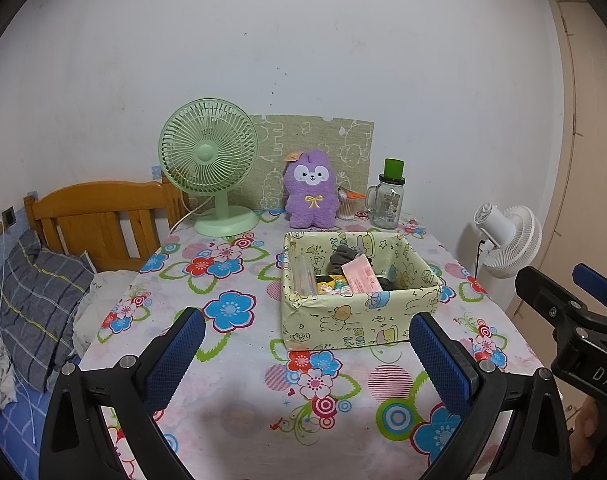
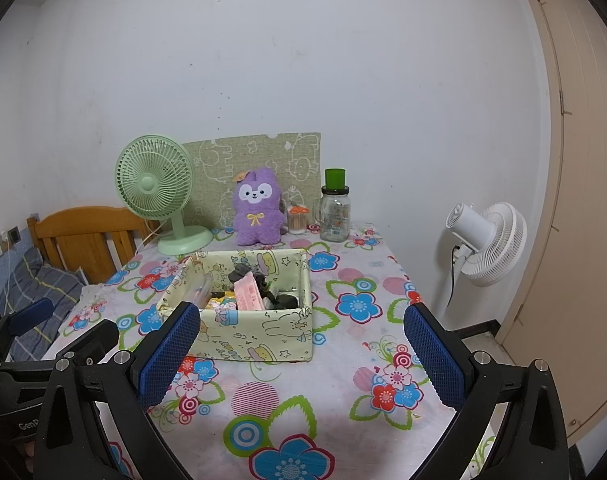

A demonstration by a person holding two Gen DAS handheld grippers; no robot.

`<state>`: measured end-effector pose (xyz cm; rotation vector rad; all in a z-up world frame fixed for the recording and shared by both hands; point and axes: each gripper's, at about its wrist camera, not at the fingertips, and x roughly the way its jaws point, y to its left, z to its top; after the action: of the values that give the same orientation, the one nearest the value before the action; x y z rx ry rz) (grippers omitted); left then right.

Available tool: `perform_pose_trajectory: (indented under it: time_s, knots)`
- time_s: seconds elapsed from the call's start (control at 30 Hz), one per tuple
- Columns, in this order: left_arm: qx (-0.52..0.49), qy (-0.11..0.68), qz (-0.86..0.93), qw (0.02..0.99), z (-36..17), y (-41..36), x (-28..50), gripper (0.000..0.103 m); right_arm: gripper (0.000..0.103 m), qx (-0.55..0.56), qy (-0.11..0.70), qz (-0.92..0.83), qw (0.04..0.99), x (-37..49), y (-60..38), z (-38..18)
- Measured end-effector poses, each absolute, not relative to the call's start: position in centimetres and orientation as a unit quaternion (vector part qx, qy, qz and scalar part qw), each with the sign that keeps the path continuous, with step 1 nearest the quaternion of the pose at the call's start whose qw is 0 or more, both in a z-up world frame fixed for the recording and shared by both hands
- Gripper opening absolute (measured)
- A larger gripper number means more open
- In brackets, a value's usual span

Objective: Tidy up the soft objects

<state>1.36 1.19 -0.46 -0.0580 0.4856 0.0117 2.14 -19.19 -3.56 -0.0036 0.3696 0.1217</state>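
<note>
A purple plush toy point(image 1: 311, 190) point(image 2: 258, 212) sits upright at the back of the flowered table, against a green patterned board. In front of it stands a yellow cartoon-print box point(image 1: 359, 316) point(image 2: 259, 340) holding dark soft items, a pink packet and small bits. My left gripper point(image 1: 305, 350) is open over the near table, short of the box, with nothing between its blue pads. My right gripper point(image 2: 303, 350) is open too, near the box's front right. The right gripper point(image 1: 575, 312) also shows at the right edge of the left wrist view.
A green desk fan point(image 1: 209, 168) point(image 2: 159, 196) stands back left. A glass jar with a green lid point(image 1: 387, 200) point(image 2: 335, 212) and a cotton-swab cup point(image 2: 297, 220) stand back right. A wooden bed headboard point(image 1: 99, 220) and pillow lie left. A white floor fan point(image 2: 487, 244) stands right.
</note>
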Motion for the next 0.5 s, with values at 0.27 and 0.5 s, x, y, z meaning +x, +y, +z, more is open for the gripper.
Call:
perform_pose_trajectory:
  time_s: [0.27,0.5]
  knots:
    - [-0.026,0.242,0.006,0.970,-0.54,1.21,1.45,0.103,0.103,0.002,0.186,0.059,0.981,2.26,-19.44,-3.62]
    - [-0.023,0.243,0.005,0.970,-0.67,1.25,1.68,0.103,0.103,0.004,0.191,0.054,0.980,2.97,-19.57,-3.90]
